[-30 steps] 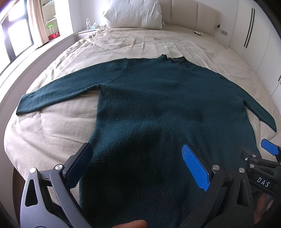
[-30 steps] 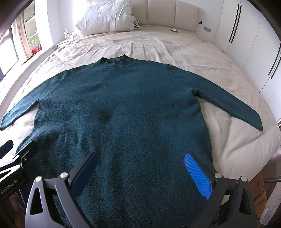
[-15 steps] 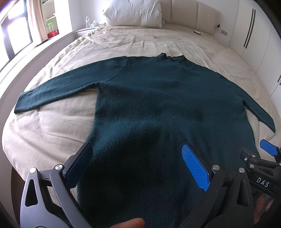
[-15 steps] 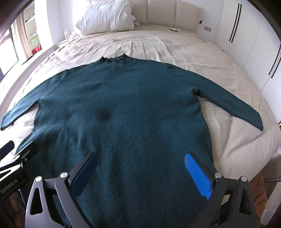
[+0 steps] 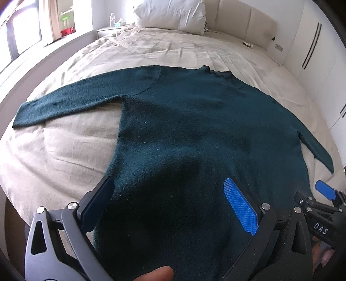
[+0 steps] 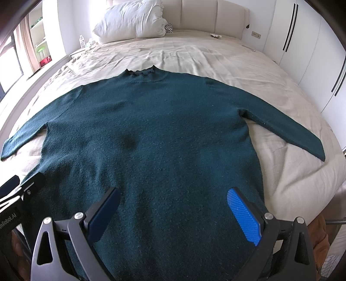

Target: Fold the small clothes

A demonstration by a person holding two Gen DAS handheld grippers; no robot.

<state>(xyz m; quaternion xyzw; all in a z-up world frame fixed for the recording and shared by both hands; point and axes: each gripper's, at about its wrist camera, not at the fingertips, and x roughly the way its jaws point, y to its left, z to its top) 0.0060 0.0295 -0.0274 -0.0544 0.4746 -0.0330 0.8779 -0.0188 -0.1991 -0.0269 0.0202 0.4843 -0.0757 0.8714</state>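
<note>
A dark green sweater (image 5: 194, 129) lies flat on the bed with both sleeves spread out and its collar pointing toward the headboard; it also shows in the right wrist view (image 6: 155, 134). My left gripper (image 5: 168, 196) is open and empty above the sweater's lower left part, near the left side edge. My right gripper (image 6: 173, 205) is open and empty above the lower right part of the sweater. The left sleeve (image 5: 64, 103) reaches toward the bed's left edge, the right sleeve (image 6: 292, 131) toward the right edge. The hem is hidden below both grippers.
The bed (image 5: 194, 49) has a beige wrinkled sheet. A white pillow (image 6: 129, 19) lies at the headboard. A nightstand with a water bottle (image 5: 111, 19) stands at the far left. White wardrobe doors (image 6: 313, 43) line the right wall.
The left wrist view has shifted a little: the sweater sits lower and further right in its frame. The right gripper has hardly moved. Both grippers stay open.
</note>
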